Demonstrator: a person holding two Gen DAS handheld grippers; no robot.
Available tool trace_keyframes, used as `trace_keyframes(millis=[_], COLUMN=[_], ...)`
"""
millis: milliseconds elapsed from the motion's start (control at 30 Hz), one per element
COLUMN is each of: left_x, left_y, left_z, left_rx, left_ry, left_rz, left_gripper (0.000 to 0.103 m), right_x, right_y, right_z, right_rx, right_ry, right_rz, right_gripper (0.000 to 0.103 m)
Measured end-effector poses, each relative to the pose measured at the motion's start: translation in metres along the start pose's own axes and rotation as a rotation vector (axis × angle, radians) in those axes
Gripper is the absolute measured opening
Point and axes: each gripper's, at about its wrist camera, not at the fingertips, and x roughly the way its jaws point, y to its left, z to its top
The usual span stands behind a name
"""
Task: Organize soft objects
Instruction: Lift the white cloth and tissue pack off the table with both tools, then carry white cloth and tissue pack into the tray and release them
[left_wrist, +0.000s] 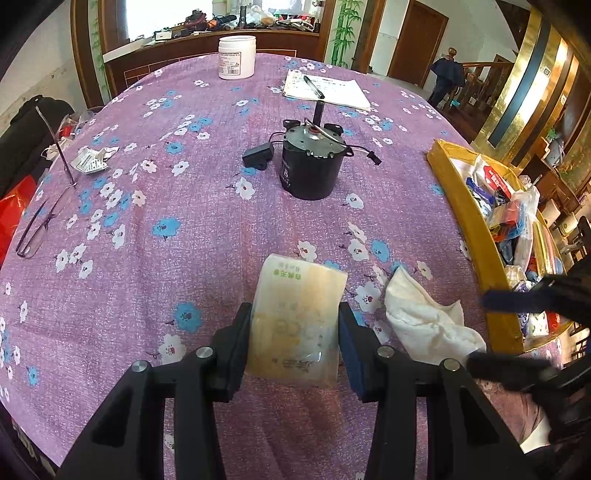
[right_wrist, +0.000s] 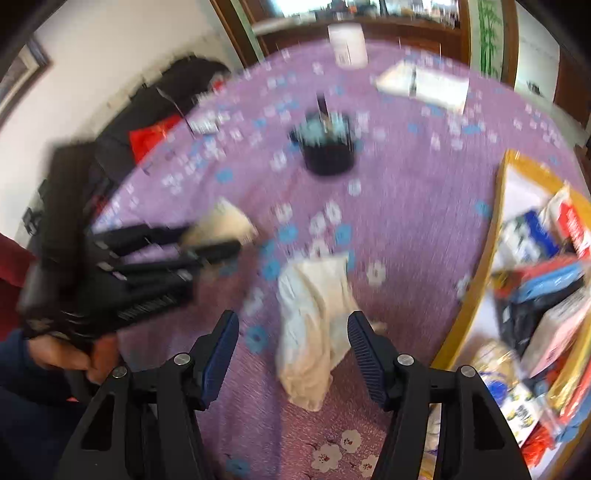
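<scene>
Surface: purple tablecloth (left_wrist: 155, 280) printed with white and blue blossoms, spread over a round table.
Left gripper (left_wrist: 293, 334): clamped on a tissue pack (left_wrist: 299, 317), pads pressing both sides, pack lifted off the tablecloth.
Writing on tissue pack: green characters on pale wrap, too small to read.
White cloth (right_wrist: 314, 325): crumpled on the tablecloth, just right of the tissue pack, near the yellow box (left_wrist: 476, 236).
Right gripper (right_wrist: 293, 350): jaws apart, white cloth lying between them, pads not pressing it.
Black motor (left_wrist: 312, 162): upright mid-table, white mark like "B" on its side, wires trailing.
White jar (left_wrist: 236, 57): label printed, unreadable.
Left view only: notepad with pen (left_wrist: 325, 90), glasses (left_wrist: 37, 229), crumpled leaflet (left_wrist: 92, 160), all sharp.
Right view only: hand (right_wrist: 79, 360) on the left gripper's handle; yellow box contents closer, packets red, blue, white; picture blurred.
</scene>
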Motion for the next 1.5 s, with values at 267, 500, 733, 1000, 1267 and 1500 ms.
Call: trace_keyframes(millis=[267, 500, 733, 1000, 1267, 1500], left_x=[-0.004, -0.007, -0.012, -0.029, -0.037, -0.027], left_y=[-0.001, -0.003, -0.01, -0.013, -0.046, -0.11], left_z=[0.003, 0.006, 0.013, 0.026, 0.046, 0.062], left_rx=[0.01, 0.024, 0.039, 0.019, 0.072, 0.17], left_ry=[-0.025, -0.04, -0.058, -0.104, -0.111, -0.072], left_rz=[0.022, 0.042, 0.03, -0.043, -0.089, -0.181], left_gripper=[0.043, 0.043, 0.043, 0.043, 0.043, 0.043], right_x=[0.039, 0.031, -0.005, -0.057, -0.095, -0.113], right_y=[-0.008, -0.015, -0.019, -0.042, -0.088, -0.136], right_z=[-0.005, -0.006, 0.001, 0.003, -0.014, -0.037], right_rx=[0.028, 0.051, 0.06, 0.134, 0.276, 0.411], right_ry=[0.1, 0.071, -0.057, -0.205, -0.295, -0.321], right_rz=[0.008, 0.047, 0.052, 0.036, -0.009, -0.06], right_gripper=[0.048, 0.017, 0.016, 0.016, 0.016, 0.016])
